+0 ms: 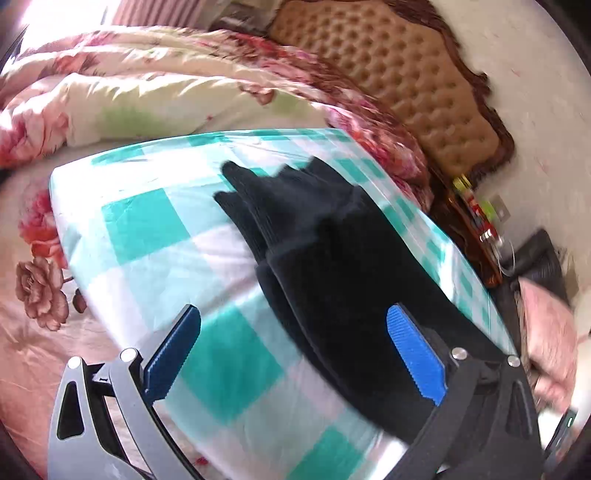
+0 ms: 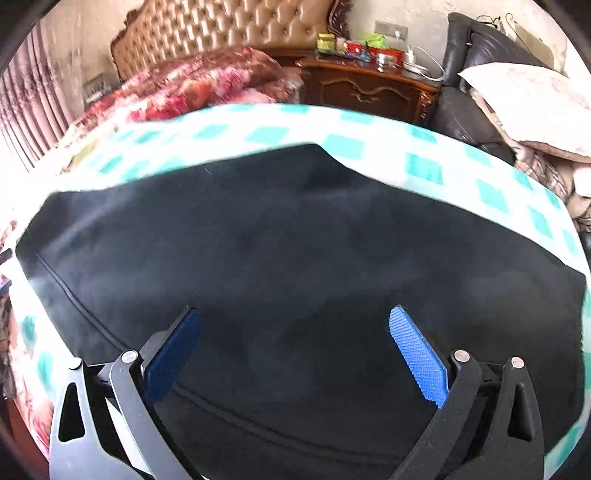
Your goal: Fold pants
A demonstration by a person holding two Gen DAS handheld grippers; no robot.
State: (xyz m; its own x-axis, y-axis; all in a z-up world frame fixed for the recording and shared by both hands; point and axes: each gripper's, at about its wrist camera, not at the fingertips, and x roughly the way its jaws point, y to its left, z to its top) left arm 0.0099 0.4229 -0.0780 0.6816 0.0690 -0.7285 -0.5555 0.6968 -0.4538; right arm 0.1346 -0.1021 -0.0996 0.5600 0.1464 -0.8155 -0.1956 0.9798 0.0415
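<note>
A bed [image 1: 33, 332] in pink rose print fills the room, with a tufted tan headboard [image 2: 229, 33] at its far end and a heaped floral quilt [image 1: 122, 85] against it. Over the bed lies a teal-and-white checked sheet [image 1: 147, 236], and on that sheet the black pants [image 2: 295, 240] are laid out.

In the left wrist view the pants [image 1: 332, 266] run as a long dark band away from the camera, legs stacked one on the other, with the ribbed cuffs [image 1: 255, 192] at the far end toward the quilt. So the long axis points roughly ahead of the left gripper [image 1: 295, 321], and the garment lies mostly toward its right finger, with bare sheet under the left one. In the right wrist view the black cloth spreads across nearly the whole frame, broad and flat; this looks like the waist and seat end, though blur makes that uncertain. A seam [image 2: 74, 302] runs diagonally at lower left.

The right gripper [image 2: 295, 321] hangs directly over the cloth, fingers spread wide with nothing between them. The left gripper's fingers are likewise wide apart and empty. The right hand seems the nearer to cloth; the left would need to shift right or reach forward for the cuffs.

A dark wooden nightstand [image 2: 369, 88] carries small clutter.
</note>
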